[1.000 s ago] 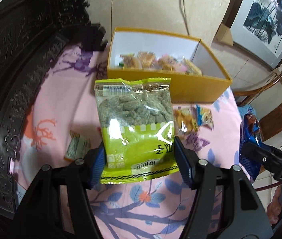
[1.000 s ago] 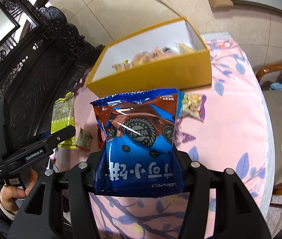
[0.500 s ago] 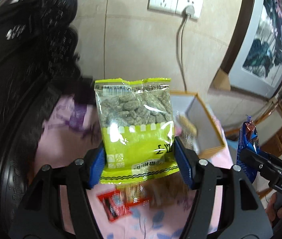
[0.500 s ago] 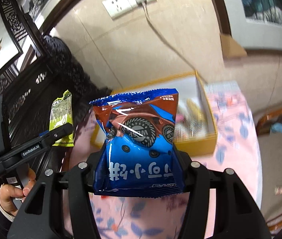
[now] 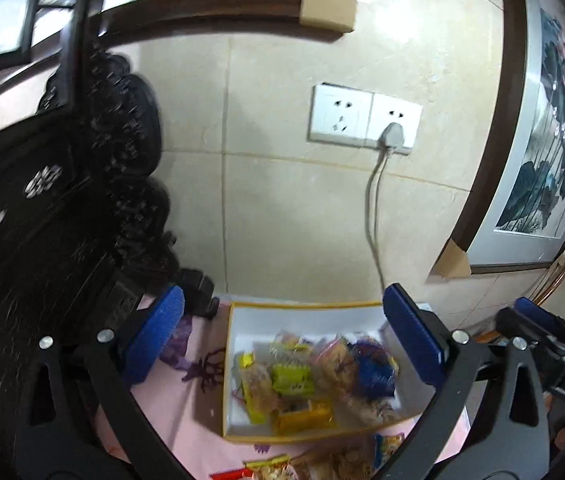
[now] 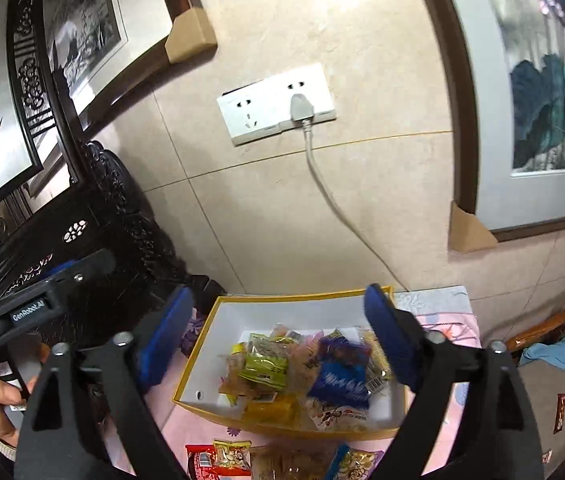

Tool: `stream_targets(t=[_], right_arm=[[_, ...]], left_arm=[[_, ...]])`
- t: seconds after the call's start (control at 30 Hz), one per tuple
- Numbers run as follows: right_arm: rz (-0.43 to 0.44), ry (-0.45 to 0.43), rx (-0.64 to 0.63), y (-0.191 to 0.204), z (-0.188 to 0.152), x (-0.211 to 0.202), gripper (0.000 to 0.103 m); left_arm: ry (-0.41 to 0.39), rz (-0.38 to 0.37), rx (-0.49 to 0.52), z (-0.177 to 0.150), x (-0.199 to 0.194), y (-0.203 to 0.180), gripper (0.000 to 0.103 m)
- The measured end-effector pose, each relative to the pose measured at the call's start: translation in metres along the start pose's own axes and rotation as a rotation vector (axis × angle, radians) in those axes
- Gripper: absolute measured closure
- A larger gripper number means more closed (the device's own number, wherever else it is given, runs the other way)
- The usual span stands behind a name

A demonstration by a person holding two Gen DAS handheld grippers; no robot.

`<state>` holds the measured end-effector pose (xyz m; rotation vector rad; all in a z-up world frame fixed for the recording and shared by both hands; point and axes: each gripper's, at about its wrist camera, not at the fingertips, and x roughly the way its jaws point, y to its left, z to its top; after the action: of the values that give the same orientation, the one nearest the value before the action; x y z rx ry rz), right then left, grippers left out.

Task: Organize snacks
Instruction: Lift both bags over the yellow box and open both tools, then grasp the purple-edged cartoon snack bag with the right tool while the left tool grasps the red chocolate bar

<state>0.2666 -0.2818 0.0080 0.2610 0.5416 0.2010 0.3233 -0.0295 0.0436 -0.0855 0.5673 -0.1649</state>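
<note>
A: Left wrist view shows the left gripper [image 5: 282,336] spread wide with nothing between its blue pads, hovering above the yellow box [image 5: 228,360].

B: Same on the right wrist view. The right gripper [image 6: 278,334] is spread too, empty, over the same box.

A: So where are the snacks?

B: A green packet [image 6: 264,368] and a blue packet [image 6: 342,380] lie on top of the heap inside the box, among other wrapped pieces. More loose snacks [image 6: 238,456] lie on the pink tablecloth [image 6: 438,308], just in front of the box's near wall.

A: I judge this the gap between a drop and the next pick.

B: Agreed. The next move calls for tilting both grippers down toward the loose packets, lining the pads on either side of one, and closing gently, since the wrappers look crinkly and slippery.
</note>
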Motion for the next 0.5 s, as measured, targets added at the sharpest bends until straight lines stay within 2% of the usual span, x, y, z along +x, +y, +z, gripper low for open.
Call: stream_targets(t=[0.23, 0.4, 0.5], right_arm=[[-0.043, 0.078, 0.038, -0.01, -0.047, -0.008, 0.013], [-0.087, 0.178, 0.095, -0.024, -0.091, -0.006, 0.013], [-0.127, 0.273, 0.13, -0.035, -0.126, 0.006, 0.013]], left_arm=[[0.092, 0.031, -0.045, -0.047, -0.007, 0.022, 0.002], [0.176, 0.044, -0.077, -0.099, -0.012, 0.035, 0.002], [0.242, 0.04, -0.087, -0.132, -0.012, 0.041, 0.002]])
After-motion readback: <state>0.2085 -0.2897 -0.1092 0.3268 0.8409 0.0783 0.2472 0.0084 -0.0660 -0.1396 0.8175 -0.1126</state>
